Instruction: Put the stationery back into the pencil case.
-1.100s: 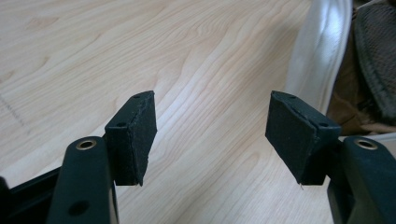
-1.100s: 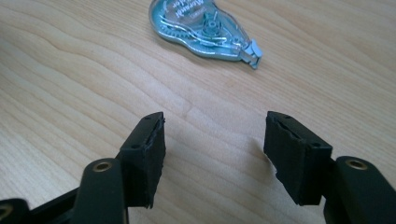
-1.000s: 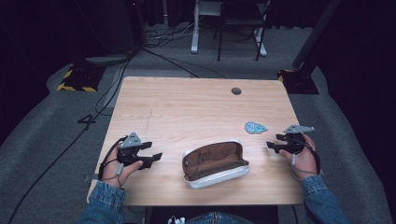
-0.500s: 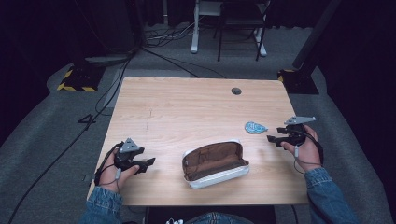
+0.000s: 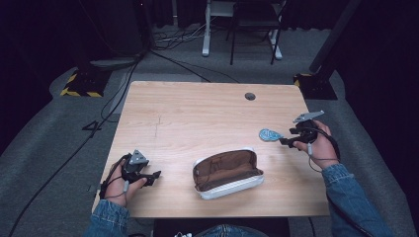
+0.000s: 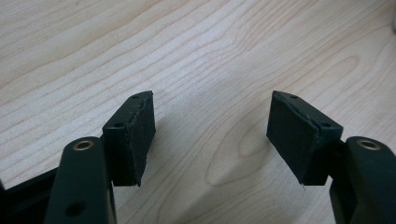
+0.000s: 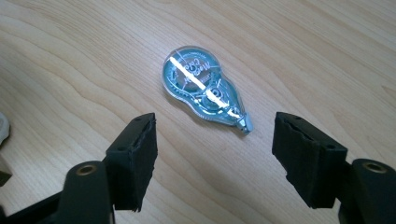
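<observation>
A teal, clear-cased correction tape dispenser point(image 5: 270, 135) point(image 7: 203, 91) lies flat on the wooden table point(image 5: 197, 118) at the right. My right gripper point(image 5: 285, 140) point(image 7: 215, 161) is open just beside it, jaws pointing at it, with the dispenser a little beyond the pads point(image 7: 135, 158). An open pencil case point(image 5: 227, 173), brown inside with a grey-white shell, lies near the front middle. My left gripper point(image 5: 154, 176) point(image 6: 212, 135) is open at the front left, over bare wood, nothing between its pads point(image 6: 133, 135).
A round cable hole point(image 5: 250, 96) sits at the table's far right. Behind the table are cables point(image 5: 123, 84) on the grey floor, a stand base with yellow-black tape point(image 5: 79, 84), and chair and desk legs point(image 5: 237, 44). The pencil case's edge point(image 7: 2, 128) shows in the right gripper view.
My right gripper has risen slightly and edged toward the tape dispenser. My left gripper has drawn back toward the front left corner. Both stay open.
</observation>
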